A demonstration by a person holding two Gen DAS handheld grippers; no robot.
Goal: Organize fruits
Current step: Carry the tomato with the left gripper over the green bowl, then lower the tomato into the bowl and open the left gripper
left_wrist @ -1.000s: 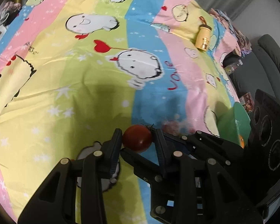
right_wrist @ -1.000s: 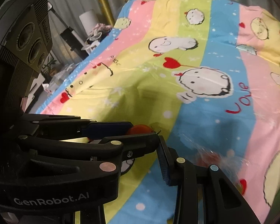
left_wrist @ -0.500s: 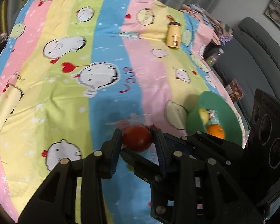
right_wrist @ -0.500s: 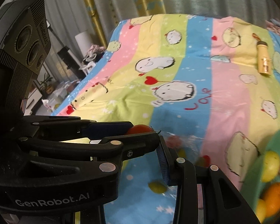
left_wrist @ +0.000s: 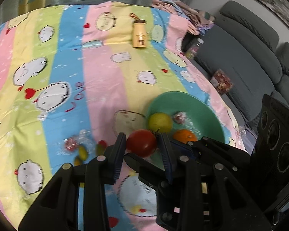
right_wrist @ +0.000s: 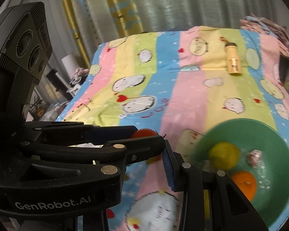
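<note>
Left wrist view: the left gripper [left_wrist: 142, 144] pinches a red tomato [left_wrist: 142, 143] between its blue pads, above the striped cartoon bedsheet [left_wrist: 106, 80] just short of the green bowl [left_wrist: 208, 111]. A second ago only the bowl's edge showed at the right; now the whole bowl is in sight with a yellow-green fruit [left_wrist: 160, 122], an orange [left_wrist: 184, 136] and a small wrapped item [left_wrist: 180, 117] inside. The right gripper's [right_wrist: 164, 150] fingers cross close beside the left one, and whether they are closed on anything cannot be told. A clear bag of small fruits [left_wrist: 81, 146] lies blurred on the sheet to the left. Farther off, a yellow bottle [left_wrist: 139, 34] lies on its side; a grey sofa [left_wrist: 250, 57] borders the bed at right
</note>
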